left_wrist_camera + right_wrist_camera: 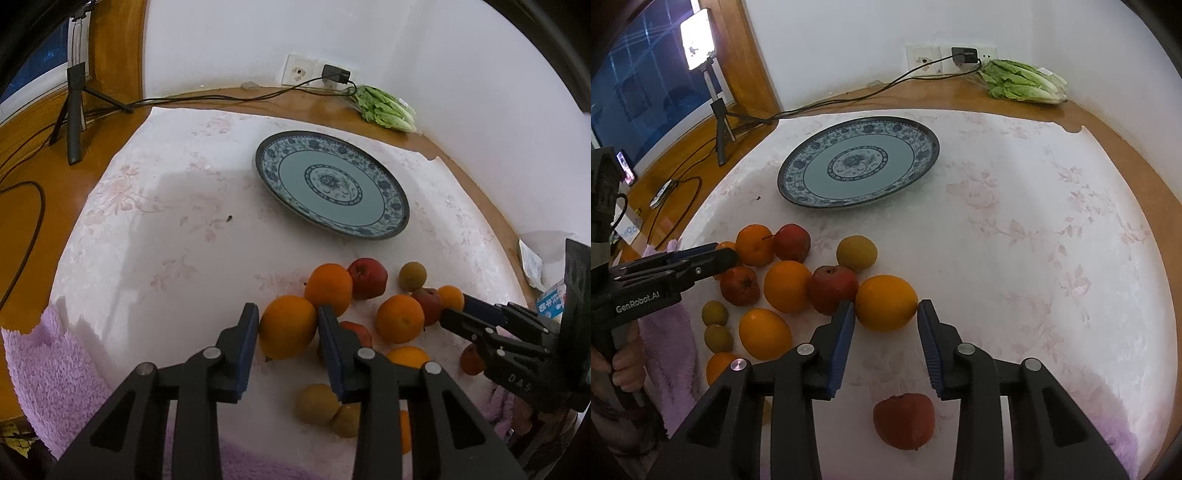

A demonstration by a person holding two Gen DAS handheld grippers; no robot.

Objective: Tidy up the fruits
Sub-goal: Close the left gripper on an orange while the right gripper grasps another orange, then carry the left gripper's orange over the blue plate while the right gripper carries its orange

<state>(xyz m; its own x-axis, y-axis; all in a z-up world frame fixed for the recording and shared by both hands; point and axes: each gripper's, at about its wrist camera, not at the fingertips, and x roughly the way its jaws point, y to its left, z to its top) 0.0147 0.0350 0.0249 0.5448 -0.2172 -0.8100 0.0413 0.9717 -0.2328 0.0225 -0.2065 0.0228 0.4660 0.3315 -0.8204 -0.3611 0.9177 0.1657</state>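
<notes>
A heap of oranges, red apples and small brownish round fruits lies on a white floral cloth. In the left wrist view my left gripper [288,308] is shut on a large orange [288,328], one blue pad against each side. In the right wrist view my right gripper [886,303] is shut on another orange [886,301] beside a red apple [833,290]. The right gripper [461,310] also shows at the right of the left view. At the left of the right view, the left gripper [713,254] is seen from the side. A blue patterned plate [391,218] [798,177] sits empty beyond the heap.
One red apple [905,419] lies apart, close under the right gripper. A bag of lettuce [1023,85] lies by the wall sockets, with a cable running along the wooden edge. A tripod [74,110] stands at the far left. A purple towel [48,369] hangs at the near edge.
</notes>
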